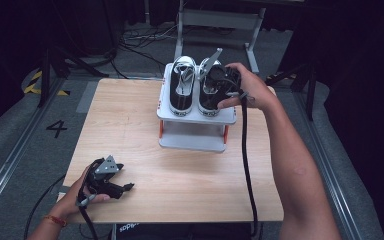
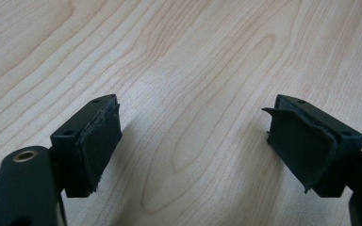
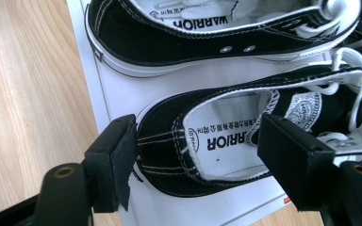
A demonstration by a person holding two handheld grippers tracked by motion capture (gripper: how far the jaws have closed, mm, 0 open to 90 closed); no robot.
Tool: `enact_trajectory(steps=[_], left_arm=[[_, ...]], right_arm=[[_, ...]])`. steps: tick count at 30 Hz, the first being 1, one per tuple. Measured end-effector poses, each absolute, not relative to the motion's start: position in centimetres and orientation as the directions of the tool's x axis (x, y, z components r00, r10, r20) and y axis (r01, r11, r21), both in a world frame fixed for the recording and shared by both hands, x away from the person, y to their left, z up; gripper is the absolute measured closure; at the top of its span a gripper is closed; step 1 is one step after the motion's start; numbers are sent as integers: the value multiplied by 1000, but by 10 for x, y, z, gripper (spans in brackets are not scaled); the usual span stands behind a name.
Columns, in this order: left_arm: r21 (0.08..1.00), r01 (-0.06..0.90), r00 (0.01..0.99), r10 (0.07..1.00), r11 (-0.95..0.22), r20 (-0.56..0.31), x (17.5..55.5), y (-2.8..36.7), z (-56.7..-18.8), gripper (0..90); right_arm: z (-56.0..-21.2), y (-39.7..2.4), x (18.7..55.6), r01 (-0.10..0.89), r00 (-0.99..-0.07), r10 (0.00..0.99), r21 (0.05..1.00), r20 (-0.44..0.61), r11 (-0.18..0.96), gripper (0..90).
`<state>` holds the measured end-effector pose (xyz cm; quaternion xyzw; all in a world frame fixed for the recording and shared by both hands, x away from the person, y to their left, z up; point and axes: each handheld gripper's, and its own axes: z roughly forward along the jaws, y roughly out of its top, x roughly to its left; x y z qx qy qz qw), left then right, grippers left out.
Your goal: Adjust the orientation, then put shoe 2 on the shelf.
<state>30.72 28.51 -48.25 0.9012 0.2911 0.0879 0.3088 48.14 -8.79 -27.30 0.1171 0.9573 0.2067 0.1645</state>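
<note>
The right gripper (image 3: 195, 162) is hanging with jaws parted, pads clear, around the heel of the right black-and-white sneaker (image 3: 245, 136), insole reading "WARRIOR", on the white shoe rack (image 1: 195, 125) at the table's far edge, while the left gripper (image 2: 193, 146) is resting wide open, holding nothing.

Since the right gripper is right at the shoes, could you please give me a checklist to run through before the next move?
1. Right gripper jaws apart: ok.
2. Pads clear of the near shoe: one astride the heel, one inside; contact cannot tell.
3. Both shoes side by side on the rack: ok.
4. Far shoe untouched: ok.
5. Left gripper open over bare table: ok.
</note>
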Motion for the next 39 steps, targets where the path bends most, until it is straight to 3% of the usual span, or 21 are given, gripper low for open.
enact_trajectory(steps=[20,39], left_arm=[[609,469,816,578,-640,-21,307,285,-483,182],[609,468,817,577,-641,-21,307,285,-483,181]], right_arm=[[-261,-133,443,158,-867,398,592,-300,790,276],[-296,-183,394,194,-834,460,618,-304,762,262]])
